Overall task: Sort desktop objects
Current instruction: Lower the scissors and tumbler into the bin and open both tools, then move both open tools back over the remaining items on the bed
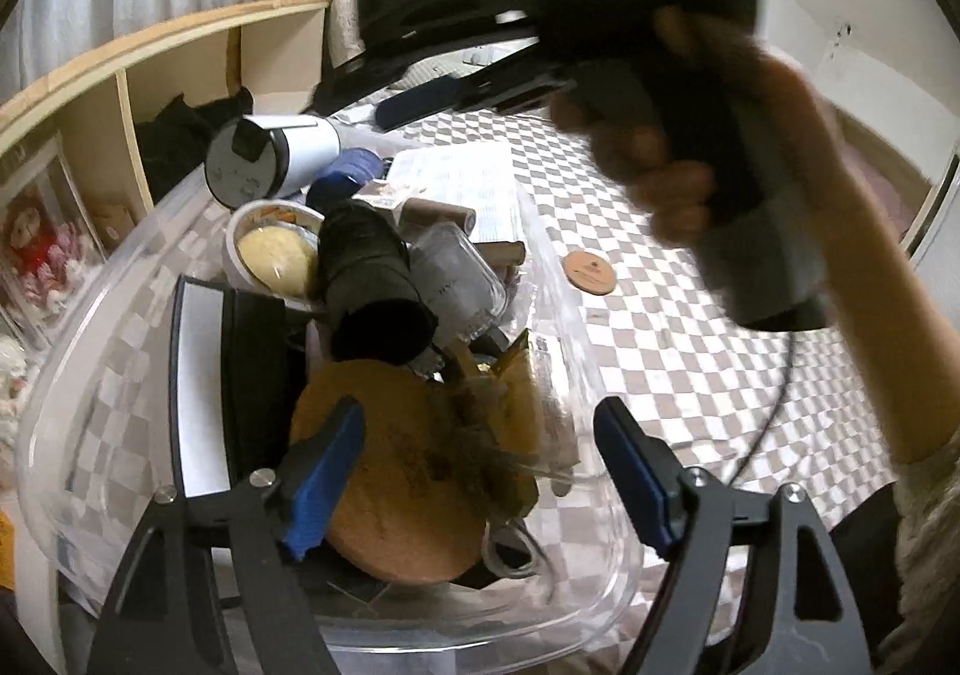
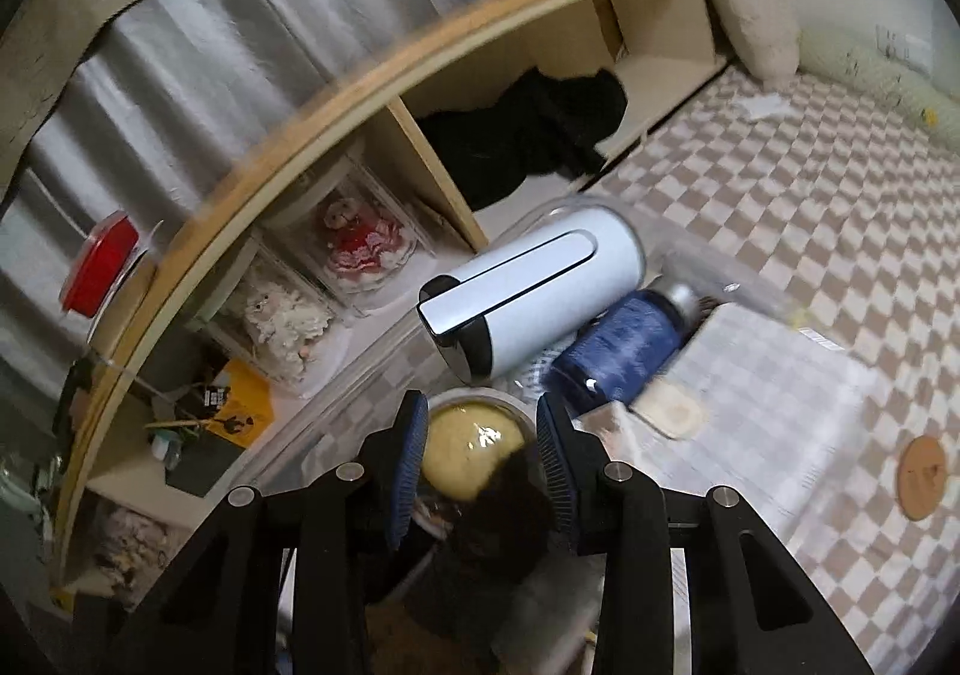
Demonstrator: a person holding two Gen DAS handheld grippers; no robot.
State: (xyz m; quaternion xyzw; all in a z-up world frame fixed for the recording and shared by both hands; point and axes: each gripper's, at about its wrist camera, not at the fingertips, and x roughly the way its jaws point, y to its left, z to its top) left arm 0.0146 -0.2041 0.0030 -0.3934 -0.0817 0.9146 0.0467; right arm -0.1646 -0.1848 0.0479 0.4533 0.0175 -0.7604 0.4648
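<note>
A clear plastic bin (image 1: pixel 606 585) on the checkered cloth is full of objects: a large cork disc (image 1: pixel 390 489), a black cylinder (image 1: pixel 372 279), a white bowl with yellow contents (image 1: pixel 273 255), a white bottle (image 1: pixel 270 159), a blue bottle (image 1: pixel 351 171). My left gripper (image 1: pixel 480 483) is open and empty, straddling the bin's right rim above the cork disc. My right gripper (image 2: pixel 483 465) is open above the bowl (image 2: pixel 468 453) and black cylinder (image 2: pixel 498 525), holding nothing. The white bottle (image 2: pixel 528 291) and blue bottle (image 2: pixel 624 351) lie beyond it. The right gripper also shows blurred in the left wrist view (image 1: pixel 396 69).
A small cork coaster (image 1: pixel 589 271) lies on the cloth right of the bin, also in the right wrist view (image 2: pixel 924 474). A wooden shelf (image 2: pixel 420 75) with dark cloth, dolls in clear boxes and a red-lidded tub (image 2: pixel 99 270) runs along the left.
</note>
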